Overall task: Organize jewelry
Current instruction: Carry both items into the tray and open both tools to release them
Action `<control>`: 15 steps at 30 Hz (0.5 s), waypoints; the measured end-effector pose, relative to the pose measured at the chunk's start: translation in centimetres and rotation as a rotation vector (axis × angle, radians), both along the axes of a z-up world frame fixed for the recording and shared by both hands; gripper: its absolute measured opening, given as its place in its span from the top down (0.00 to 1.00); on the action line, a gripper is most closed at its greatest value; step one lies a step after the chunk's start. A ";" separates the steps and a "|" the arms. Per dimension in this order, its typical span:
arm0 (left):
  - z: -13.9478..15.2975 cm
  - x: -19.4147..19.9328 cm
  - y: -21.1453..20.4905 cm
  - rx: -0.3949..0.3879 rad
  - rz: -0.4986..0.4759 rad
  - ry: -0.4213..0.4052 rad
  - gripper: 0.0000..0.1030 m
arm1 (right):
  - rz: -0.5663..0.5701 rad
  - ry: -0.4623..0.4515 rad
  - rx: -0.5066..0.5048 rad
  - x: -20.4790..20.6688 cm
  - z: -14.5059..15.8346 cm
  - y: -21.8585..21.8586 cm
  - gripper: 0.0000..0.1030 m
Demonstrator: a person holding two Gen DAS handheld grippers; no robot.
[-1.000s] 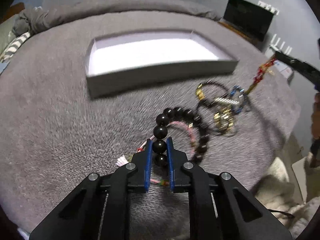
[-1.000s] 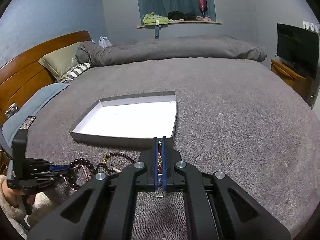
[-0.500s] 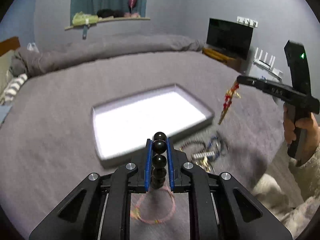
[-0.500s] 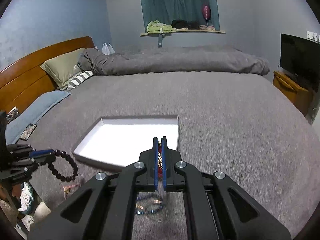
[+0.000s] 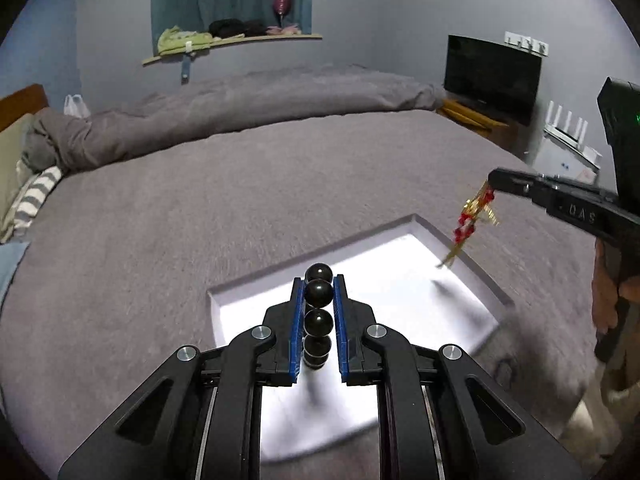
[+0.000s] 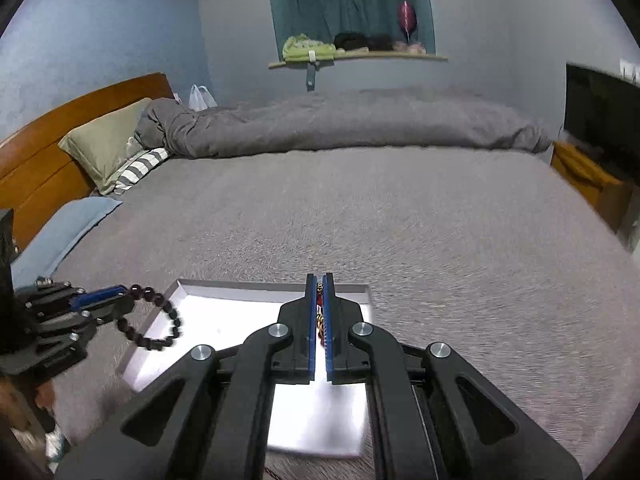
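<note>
The left gripper [image 5: 319, 300] is pinching stiff, slippery beads [image 5: 319, 294] while the right gripper [image 6: 319, 308] is clamping a light, limp, probably fragile chain [image 5: 470, 220] above the tray [image 5: 490, 284].

One tray [image 5: 472, 276] sits low in the frame. Two bracelets show: one black-beaded [image 5: 319, 322], one red-and-gold [image 5: 470, 222]. Two grippers [image 5: 319, 292] [image 6: 319, 300].

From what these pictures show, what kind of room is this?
Most likely a bedroom: a large bed with a grey blanket, a pillow against a wooden headboard, and a television at the side. The white tray lies on the bed.
</note>
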State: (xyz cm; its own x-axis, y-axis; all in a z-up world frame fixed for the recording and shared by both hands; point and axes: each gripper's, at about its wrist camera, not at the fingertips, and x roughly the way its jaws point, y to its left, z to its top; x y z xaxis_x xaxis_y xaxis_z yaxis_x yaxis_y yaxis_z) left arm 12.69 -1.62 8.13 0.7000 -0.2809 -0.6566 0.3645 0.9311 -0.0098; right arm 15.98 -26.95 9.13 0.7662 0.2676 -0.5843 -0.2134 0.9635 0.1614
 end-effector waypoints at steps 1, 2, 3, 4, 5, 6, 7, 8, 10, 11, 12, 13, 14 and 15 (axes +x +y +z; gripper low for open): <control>-0.3 0.8 -0.1 -0.007 0.002 0.007 0.86 | -0.002 0.007 0.001 0.8 -0.5 0.3 0.97; -0.5 1.3 0.0 -0.011 0.002 0.011 0.86 | -0.005 0.011 -0.005 1.3 -0.9 0.7 0.97; -0.9 2.1 -0.1 -0.013 0.000 0.018 0.86 | -0.007 0.014 -0.010 1.7 -1.3 1.0 0.97; -1.3 2.5 0.0 -0.015 0.000 0.024 0.86 | -0.008 0.021 -0.015 2.1 -1.7 1.4 0.97; -1.6 2.9 0.0 -0.014 0.003 0.033 0.86 | -0.009 0.030 -0.020 2.5 -2.1 1.6 0.97; -2.4 3.4 0.1 -0.016 0.013 0.053 0.86 | -0.013 0.043 -0.028 2.9 -2.6 1.8 0.97; -2.9 3.8 0.3 -0.023 0.020 0.073 0.86 | -0.016 0.055 -0.033 3.3 -3.0 2.0 0.97; -3.5 4.3 0.6 -0.026 0.029 0.093 0.86 | -0.020 0.074 -0.038 3.6 -3.7 2.1 0.97; -4.4 4.7 1.2 -0.019 0.047 0.116 0.86 | -0.026 0.100 -0.046 4.1 -4.3 2.4 0.97; -4.9 4.9 1.4 -0.010 0.055 0.123 0.86 | -0.028 0.121 -0.052 4.3 -4.8 2.5 0.97; -5.3 5.1 1.7 0.001 0.067 0.127 0.86 | -0.030 0.132 -0.053 4.4 -5.1 2.5 0.97; -5.7 5.3 1.9 0.008 0.075 0.134 0.86 | -0.030 0.147 -0.056 4.6 -5.4 2.5 0.97; -6.0 5.4 2.2 0.011 0.083 0.141 0.86 | -0.030 0.165 -0.064 4.7 -5.8 2.6 0.97; -6.4 5.6 2.5 0.015 0.095 0.150 0.86 | -0.033 0.175 -0.068 4.8 -6.1 2.6 0.97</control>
State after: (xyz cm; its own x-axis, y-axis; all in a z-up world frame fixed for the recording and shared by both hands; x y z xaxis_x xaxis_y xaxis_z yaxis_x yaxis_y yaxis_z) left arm 18.32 0.85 1.71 0.6166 -0.2079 -0.7593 0.2707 0.9617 -0.0435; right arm 20.82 -24.36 3.01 0.6591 0.1991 -0.7252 -0.1561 0.9795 0.1271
